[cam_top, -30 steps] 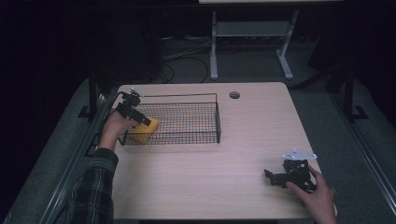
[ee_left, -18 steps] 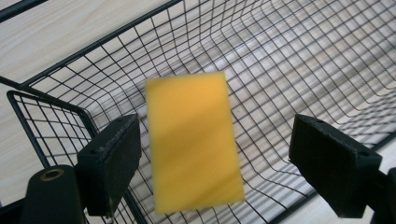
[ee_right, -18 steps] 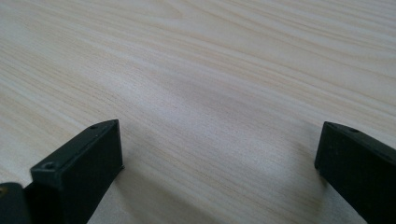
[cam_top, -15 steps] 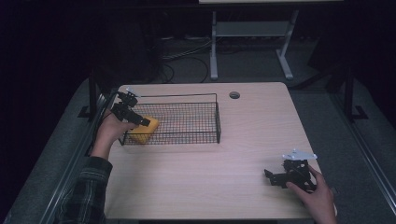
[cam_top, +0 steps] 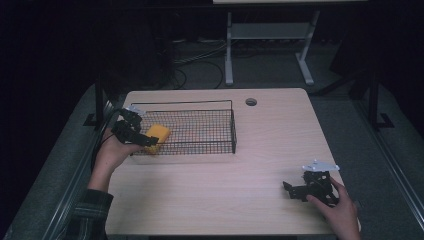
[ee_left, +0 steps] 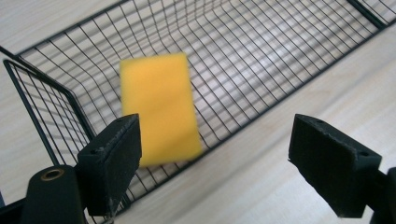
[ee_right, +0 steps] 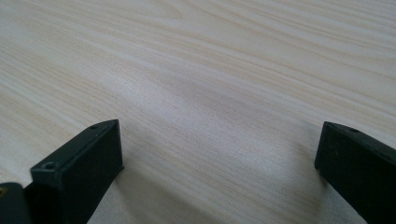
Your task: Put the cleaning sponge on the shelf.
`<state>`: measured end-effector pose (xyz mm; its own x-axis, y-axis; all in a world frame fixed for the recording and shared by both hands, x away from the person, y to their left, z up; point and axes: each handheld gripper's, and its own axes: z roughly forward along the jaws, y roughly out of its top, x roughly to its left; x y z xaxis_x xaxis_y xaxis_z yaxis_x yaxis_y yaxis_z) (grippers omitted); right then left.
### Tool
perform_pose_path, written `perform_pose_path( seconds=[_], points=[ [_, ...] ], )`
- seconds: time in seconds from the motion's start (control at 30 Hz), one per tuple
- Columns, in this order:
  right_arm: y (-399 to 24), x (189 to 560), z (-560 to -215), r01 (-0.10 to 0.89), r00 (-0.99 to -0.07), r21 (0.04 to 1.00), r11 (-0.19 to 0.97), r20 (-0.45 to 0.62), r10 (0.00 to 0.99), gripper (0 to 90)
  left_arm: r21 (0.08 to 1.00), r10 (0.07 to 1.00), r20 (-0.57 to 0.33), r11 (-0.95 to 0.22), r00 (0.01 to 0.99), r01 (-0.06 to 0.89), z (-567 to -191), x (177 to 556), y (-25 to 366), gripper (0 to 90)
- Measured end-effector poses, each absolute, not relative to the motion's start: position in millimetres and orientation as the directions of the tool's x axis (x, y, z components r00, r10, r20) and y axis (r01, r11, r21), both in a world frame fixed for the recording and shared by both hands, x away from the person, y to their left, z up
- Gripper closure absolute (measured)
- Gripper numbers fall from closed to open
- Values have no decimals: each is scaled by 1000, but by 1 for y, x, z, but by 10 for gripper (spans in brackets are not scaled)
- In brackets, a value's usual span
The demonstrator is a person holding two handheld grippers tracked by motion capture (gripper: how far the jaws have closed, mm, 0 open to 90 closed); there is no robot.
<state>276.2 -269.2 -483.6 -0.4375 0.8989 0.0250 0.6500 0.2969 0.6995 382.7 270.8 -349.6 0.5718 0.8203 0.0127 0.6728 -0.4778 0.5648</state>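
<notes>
Yellow sponge point(ee_left: 159, 109) lying flat in left end of wire basket point(cam_top: 200, 107), left claw point(cam_top: 150, 141) released just outside it, right claw point(cam_top: 290, 188) released low over bare worktop point(cam_top: 225, 195).

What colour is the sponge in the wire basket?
The sponge is yellow-orange. It shows best in the left gripper view, lying inside the black basket.

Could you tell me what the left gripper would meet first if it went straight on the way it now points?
Probably the basket's near wire wall: the left gripper, jaws open and holding nothing, points at it from just outside. The yellow sponge lies behind that wall on the basket floor. Depth is hard to judge, so it might pass over the rim.
</notes>
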Motion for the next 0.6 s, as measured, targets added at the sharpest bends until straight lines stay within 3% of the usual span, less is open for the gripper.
perform_pose_path(
  seconds=[0.6],
  points=[
    [-269,276,-484,650,-437,700,296,25,899,1,573,801,31,-504,597,647,-384,327,271,168]
  ],
)
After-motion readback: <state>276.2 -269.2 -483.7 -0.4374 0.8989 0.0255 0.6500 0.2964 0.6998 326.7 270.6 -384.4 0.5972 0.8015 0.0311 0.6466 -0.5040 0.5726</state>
